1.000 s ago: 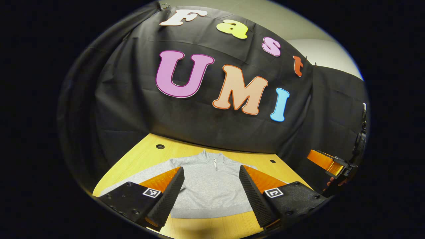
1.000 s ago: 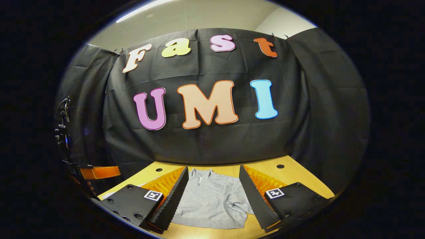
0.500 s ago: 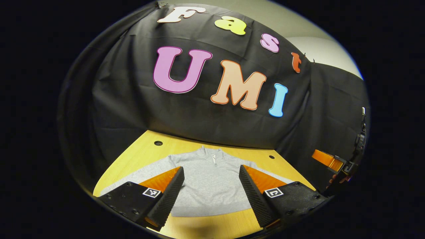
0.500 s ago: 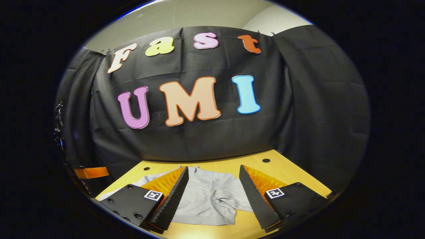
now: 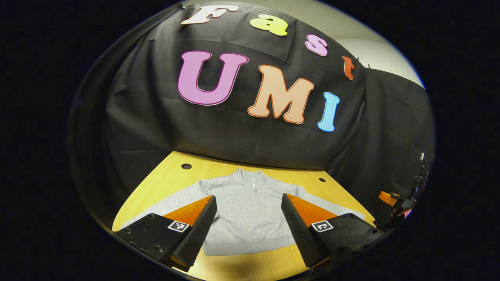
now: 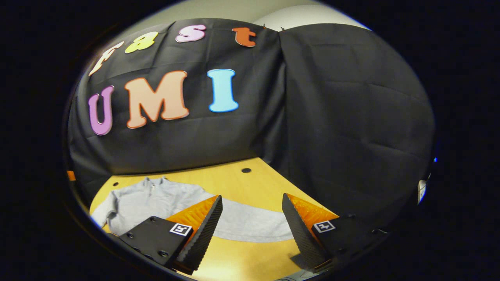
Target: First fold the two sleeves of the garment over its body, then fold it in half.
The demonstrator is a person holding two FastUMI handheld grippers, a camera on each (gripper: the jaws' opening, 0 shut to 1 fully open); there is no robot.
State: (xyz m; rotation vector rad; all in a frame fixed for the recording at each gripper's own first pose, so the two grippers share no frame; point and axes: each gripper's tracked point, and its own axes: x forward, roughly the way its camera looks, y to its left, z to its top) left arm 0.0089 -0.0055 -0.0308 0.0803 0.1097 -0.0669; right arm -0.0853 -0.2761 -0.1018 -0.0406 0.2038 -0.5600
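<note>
A grey zip-neck sweatshirt (image 5: pixel 250 222) lies flat on the wooden table (image 5: pixel 164 183), collar toward the far wall, sleeves spread to both sides. My left gripper (image 5: pixel 248 197) hovers open above its body near the hem, nothing between the fingers. Far right in the left gripper view, the right gripper (image 5: pixel 392 198) shows with a hand behind it. In the right gripper view the sweatshirt (image 6: pixel 156 199) lies to the left, and one sleeve (image 6: pixel 250 224) stretches across between the fingers. My right gripper (image 6: pixel 252 196) stands open above that sleeve, holding nothing.
Black cloth walls close the table at the back and right. Small round holes (image 5: pixel 186 166) (image 5: pixel 322 180) sit near the table's far edge, one of them (image 6: pixel 246 170) beyond the sleeve. Bare wood (image 6: pixel 242 261) lies in front of the hem.
The right gripper has swung to the right, so the sweatshirt has slid to the left of its view and the sleeve now lies between its fingers. The left gripper has barely shifted. Both stay open.
</note>
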